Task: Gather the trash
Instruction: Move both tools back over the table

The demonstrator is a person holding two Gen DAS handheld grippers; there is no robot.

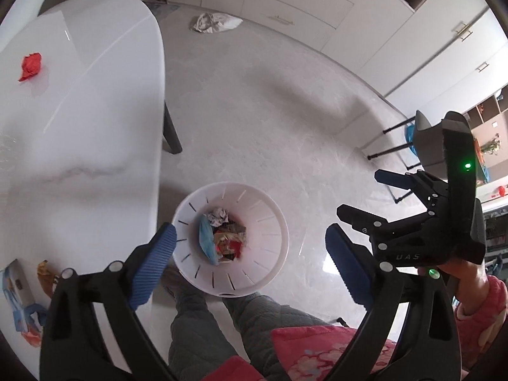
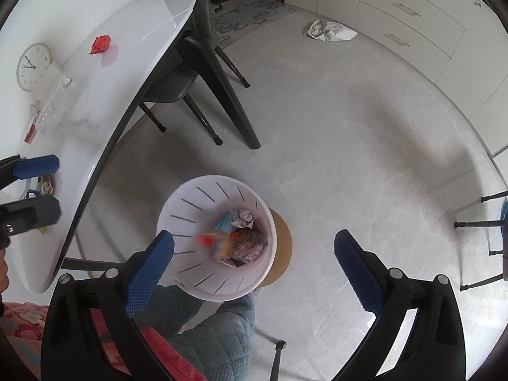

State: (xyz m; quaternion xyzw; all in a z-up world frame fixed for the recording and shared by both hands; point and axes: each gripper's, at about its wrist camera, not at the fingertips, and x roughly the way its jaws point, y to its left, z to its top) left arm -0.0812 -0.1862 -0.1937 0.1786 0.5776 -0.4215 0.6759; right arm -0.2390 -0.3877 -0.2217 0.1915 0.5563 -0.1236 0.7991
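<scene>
Both the left tongs point(image 1: 250, 254) and right tongs point(image 2: 254, 260) gape wide and empty directly above the white slotted plastic waste basket point(image 1: 273, 222), so the next grasp should target the crumpled red wrapper point(image 1: 30, 66) far leftward on the glossy white desk point(image 1: 95, 111).

we look down on a pale grey marble-look floor point(image 2: 349, 133) w/ soft shadows. white glossy table point(image 1: 79, 133) at left, dark chair point(image 2: 190, 73) tucked under it. cream cabinets point(image 2: 412, 16) w/ brass handles along far wall; patterned rug point(image 2: 247, 16) nr shoe shelf.
</scene>
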